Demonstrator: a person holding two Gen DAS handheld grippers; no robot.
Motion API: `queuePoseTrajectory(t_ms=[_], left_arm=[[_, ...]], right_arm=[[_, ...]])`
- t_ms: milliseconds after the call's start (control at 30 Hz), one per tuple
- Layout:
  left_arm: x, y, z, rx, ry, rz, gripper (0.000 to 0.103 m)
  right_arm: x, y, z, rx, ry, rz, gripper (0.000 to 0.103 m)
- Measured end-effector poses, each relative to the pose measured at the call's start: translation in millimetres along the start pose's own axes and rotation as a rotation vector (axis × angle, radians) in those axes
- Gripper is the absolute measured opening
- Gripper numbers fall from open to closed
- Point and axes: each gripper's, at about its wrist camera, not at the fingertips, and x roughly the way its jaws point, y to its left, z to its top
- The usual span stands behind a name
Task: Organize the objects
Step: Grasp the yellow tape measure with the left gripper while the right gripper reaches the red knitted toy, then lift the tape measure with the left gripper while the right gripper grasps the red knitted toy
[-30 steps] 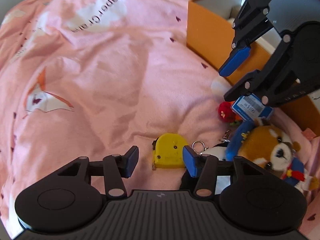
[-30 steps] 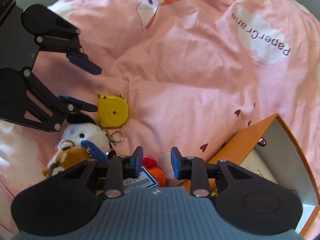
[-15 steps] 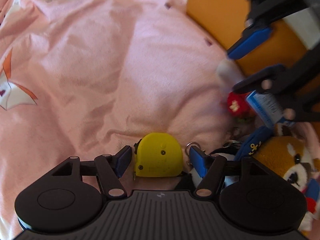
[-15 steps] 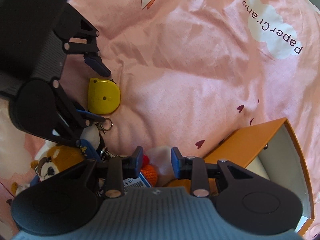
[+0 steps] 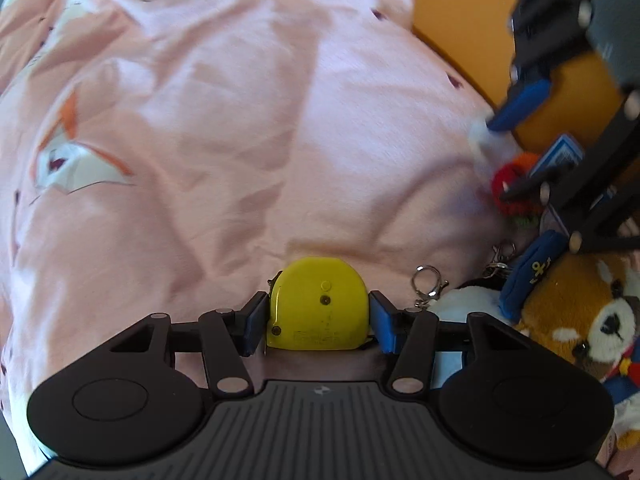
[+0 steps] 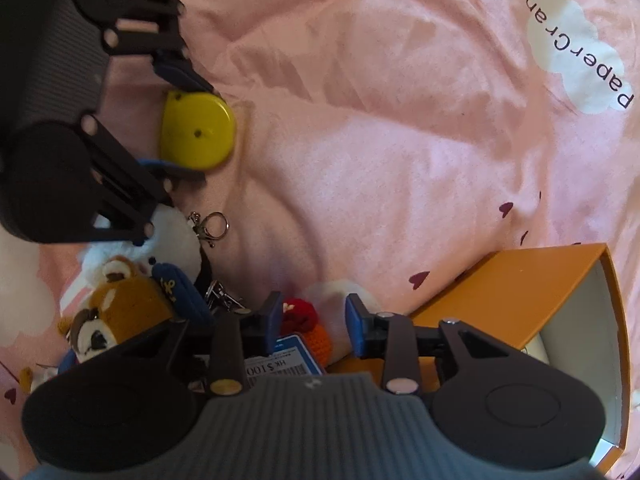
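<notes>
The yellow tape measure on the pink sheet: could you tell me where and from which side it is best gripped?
Grip the yellow tape measure across its two narrow side edges, coming straight down from above. It lies flat on the pink sheet, broad face up, so only the edges offer opposing surfaces. The left gripper, whose jaws have just been closing, already brackets it this way.

I log: yellow tape measure [image 5: 318, 309]; pink sheet [image 5: 240, 140] with white clouds, dark hearts; orange box [image 6: 520, 292]; brown-and-white plush [image 5: 576, 312], navy cap; red-orange crochet toy [image 6: 304, 322].
</notes>
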Motion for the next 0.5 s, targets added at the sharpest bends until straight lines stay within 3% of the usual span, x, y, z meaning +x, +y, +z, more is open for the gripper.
queuePoseTrajectory(t_ms=[133,500], left_arm=[[-19,13,-18,-0.036,-0.050,-0.002,0.061],[-42,6,2,-0.031,-0.118,-0.049,0.061]], right_arm=[[7,2,4,0.007,0.054,0.019,0.043],[24,-2,3,0.049,0.111,0.031,0.039]])
